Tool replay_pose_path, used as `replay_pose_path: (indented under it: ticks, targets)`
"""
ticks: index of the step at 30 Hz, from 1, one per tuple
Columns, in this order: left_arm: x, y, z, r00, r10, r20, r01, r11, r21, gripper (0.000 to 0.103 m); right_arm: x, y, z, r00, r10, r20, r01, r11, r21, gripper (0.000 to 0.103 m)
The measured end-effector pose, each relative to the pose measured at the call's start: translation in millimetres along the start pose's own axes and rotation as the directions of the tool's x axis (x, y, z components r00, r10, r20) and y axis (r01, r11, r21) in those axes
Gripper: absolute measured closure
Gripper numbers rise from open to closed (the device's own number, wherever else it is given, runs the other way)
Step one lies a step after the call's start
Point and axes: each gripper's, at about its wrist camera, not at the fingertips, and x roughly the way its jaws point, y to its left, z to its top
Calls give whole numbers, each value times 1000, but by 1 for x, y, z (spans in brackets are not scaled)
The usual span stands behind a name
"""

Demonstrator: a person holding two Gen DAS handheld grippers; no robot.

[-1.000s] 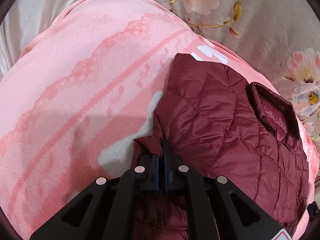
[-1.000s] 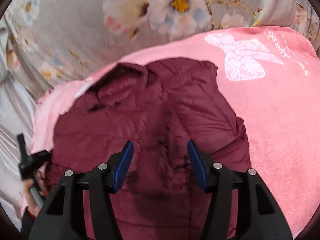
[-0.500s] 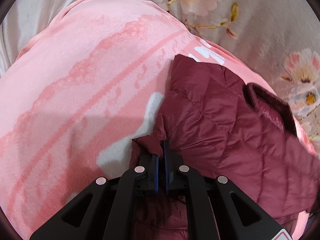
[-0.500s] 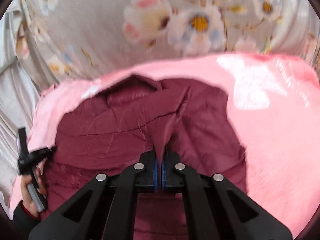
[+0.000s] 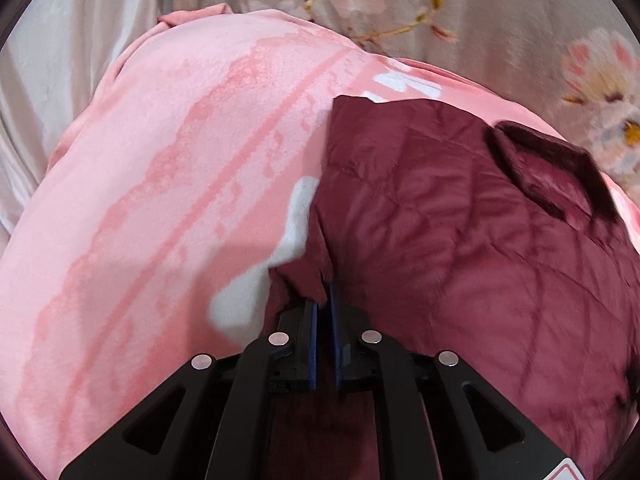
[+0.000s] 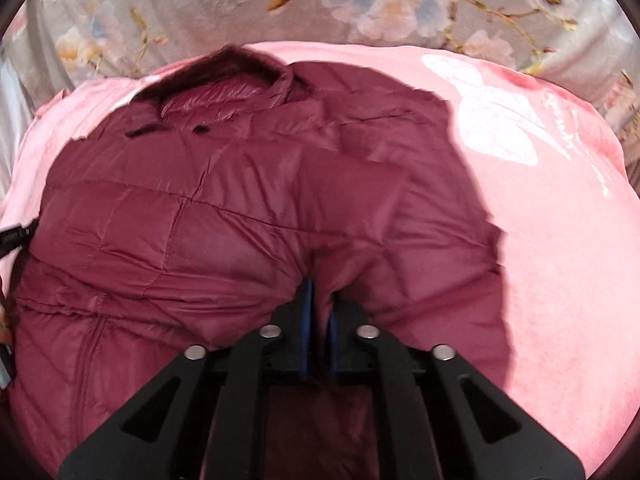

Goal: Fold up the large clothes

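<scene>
**Both grippers now pinching the puffer jacket**

The maroon quilted puffer jacket lies spread on a pink fleece blanket on the bed, collar at the far end. A second ago the right gripper hovered wide apart over it; it has since snapped together on a pinch of the quilting, and its jaws have just eased open a bit, fabric still bunched between them. The left gripper has kept its grip on the jacket's side edge, jaws nearly together with cloth in between. Looks like both sides are secured, so the fold itself could probably start. A floral bedsheet sits beyond.
</scene>
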Motion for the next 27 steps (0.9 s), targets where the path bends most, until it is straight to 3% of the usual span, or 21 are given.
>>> replay_pose_path:
  ticks: [3,6,7,9,10,15,21,27]
  targets:
    - [-25,2,0,998,-62,-20,62,998,0,81,-39,-11,10,996,11,86,-14,999,37,82]
    - [-52,-13,12,996,-84,24,84,996,13,68,-61,6,29,986,91,141,-97,995,37,82]
    - [-58,-20,16,996,-87,36,87,996,22,64,-62,14,34,982,120,144,-125,992,27,82]
    - [-68,-41,26,991,-118,67,115,992,49,46,-57,37,45,976,172,137,-175,985,7,82]
    - [-71,-56,31,989,-125,78,120,991,64,43,-50,50,50,975,181,127,-181,983,-12,82]
    - [-48,-110,35,991,-128,43,122,984,127,42,-17,91,53,977,203,71,-200,979,-49,82]
    - [1,-129,18,996,-78,-29,82,987,141,43,24,109,32,987,158,9,-157,985,-71,82]
    - [13,-137,-4,999,-17,30,10,976,218,42,44,110,15,990,143,-2,-143,986,-84,83]
